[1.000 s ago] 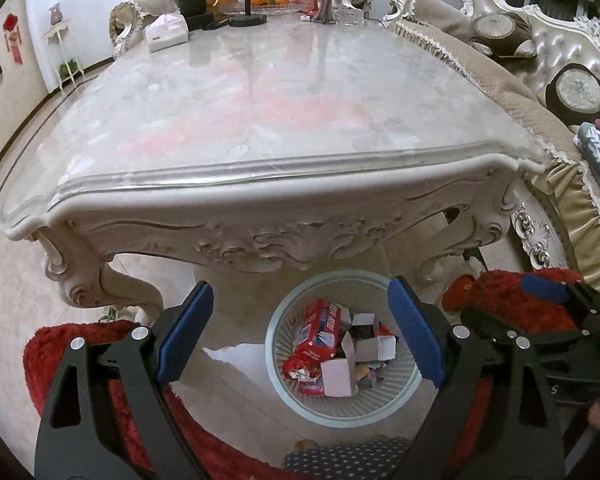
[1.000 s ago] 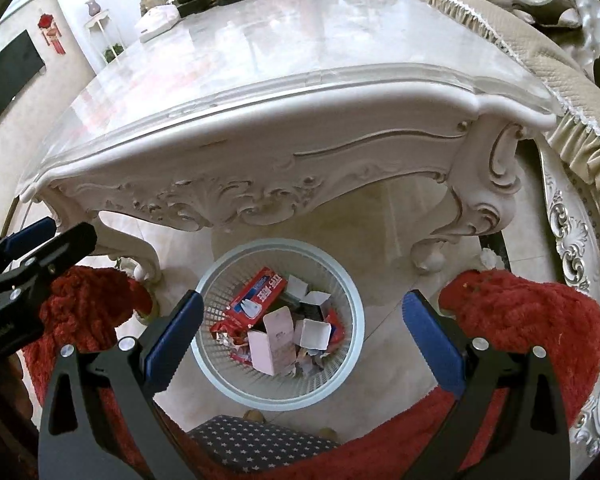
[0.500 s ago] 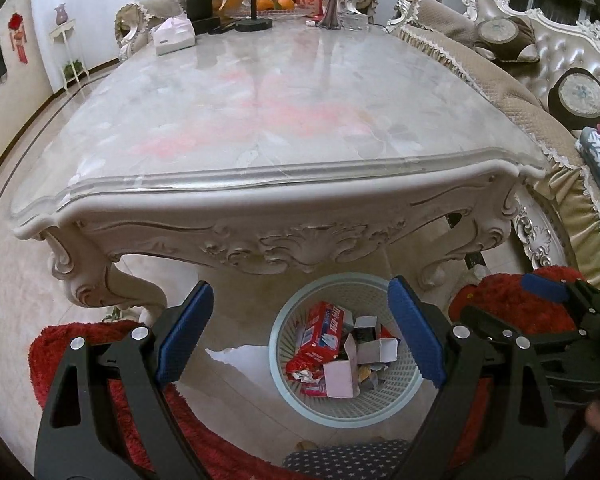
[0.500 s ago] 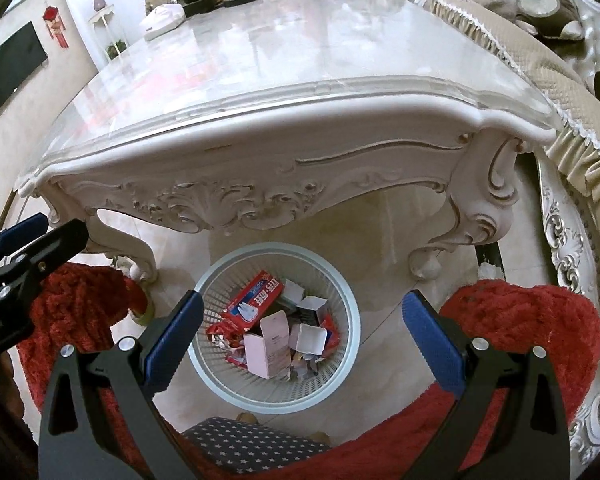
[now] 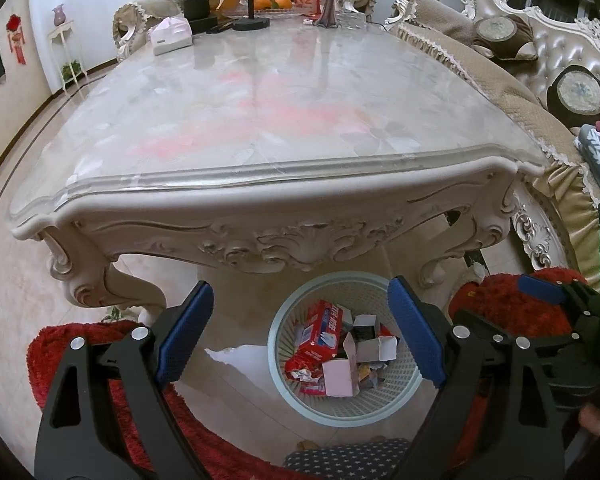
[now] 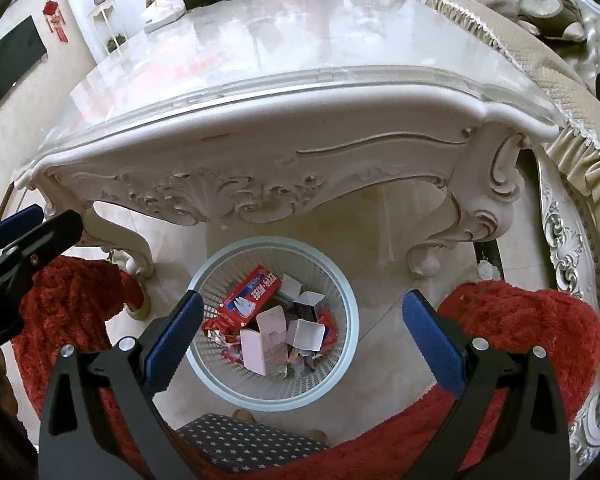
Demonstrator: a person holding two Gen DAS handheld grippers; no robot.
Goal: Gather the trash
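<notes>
Since 1 second earlier we had lifted both views slightly; the basket [image 6: 342, 280] sat lower. Our left gripper [image 5: 300, 336] and right gripper [image 6: 304, 344] hung released, empty. Trash [image 6: 260, 336] lay binned; the near table [image 5: 300, 128] looked done.

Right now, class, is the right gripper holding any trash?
No: the right gripper is open and empty above the pale mesh wastebasket.
</notes>
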